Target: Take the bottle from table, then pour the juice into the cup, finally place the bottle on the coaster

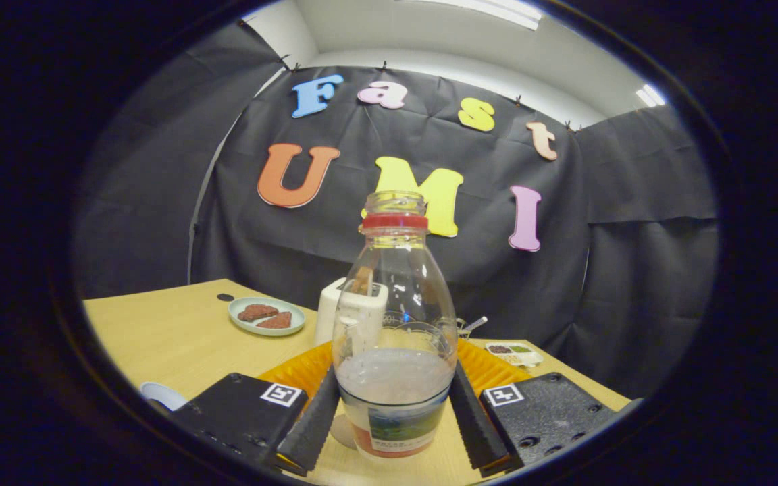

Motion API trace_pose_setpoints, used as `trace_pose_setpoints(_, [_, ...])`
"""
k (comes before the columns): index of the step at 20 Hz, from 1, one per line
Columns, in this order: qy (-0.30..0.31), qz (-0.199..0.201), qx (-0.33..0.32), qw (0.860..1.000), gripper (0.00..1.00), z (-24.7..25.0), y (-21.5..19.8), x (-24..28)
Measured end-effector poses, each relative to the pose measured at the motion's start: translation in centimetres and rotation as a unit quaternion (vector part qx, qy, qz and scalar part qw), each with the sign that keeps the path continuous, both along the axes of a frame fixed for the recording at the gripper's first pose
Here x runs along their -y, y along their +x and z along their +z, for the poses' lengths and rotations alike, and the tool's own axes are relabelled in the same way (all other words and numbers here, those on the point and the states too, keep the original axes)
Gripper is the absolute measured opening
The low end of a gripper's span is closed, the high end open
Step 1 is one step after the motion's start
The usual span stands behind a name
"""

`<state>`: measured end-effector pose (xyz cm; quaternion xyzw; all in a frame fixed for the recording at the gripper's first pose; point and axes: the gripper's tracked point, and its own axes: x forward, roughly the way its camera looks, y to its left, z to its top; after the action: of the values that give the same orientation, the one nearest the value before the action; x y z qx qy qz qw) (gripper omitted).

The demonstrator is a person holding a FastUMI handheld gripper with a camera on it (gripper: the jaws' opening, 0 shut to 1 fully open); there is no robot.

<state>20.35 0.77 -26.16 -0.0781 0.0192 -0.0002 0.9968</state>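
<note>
One bottle (394, 337), clear plastic, uncapped, red ring at the neck, roughly a third full of pale cloudy juice; it stands upright between the two fingers of the gripper (394, 422), which press against its lower body on either side, so the gripper is clamped on it. The low, level hold looks chosen to keep the open neck up and the liquid settled until tipping is wanted. Whether its base touches the surface (166, 331) or hangs just above it cannot be told. One orange ridged mat (301, 370), probably the coaster, lies just behind the bottle and spreads to both sides of it, near enough for an easy set-down at the end. One white rim (159, 393), likely the cup, sits beside the left finger's mount, partly hidden; its contents cannot be seen. One white toaster (355, 312) stands beyond the mat, something brown rising from its slot. One pale green plate (267, 316) lies further off to the left, carrying two brown pieces. One small tray (516, 353) with dark contents lies to the right, beyond the mat. Pouring appears not yet done, judging by the juice remaining.
</note>
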Motion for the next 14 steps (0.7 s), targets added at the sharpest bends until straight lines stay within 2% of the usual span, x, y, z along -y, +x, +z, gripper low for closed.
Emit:
trace_pose_setpoints(6, [0.059, 0.009, -0.021, 0.998, 0.83, -3.6, 4.0, 1.2])
trace_pose_setpoints(9, [0.078, -0.006, -0.024, 0.997, 0.83, -5.1, 4.9, 2.2])
trace_pose_setpoints(14, [0.090, -0.008, -0.036, 0.995, 0.83, -6.5, 5.3, 1.6])
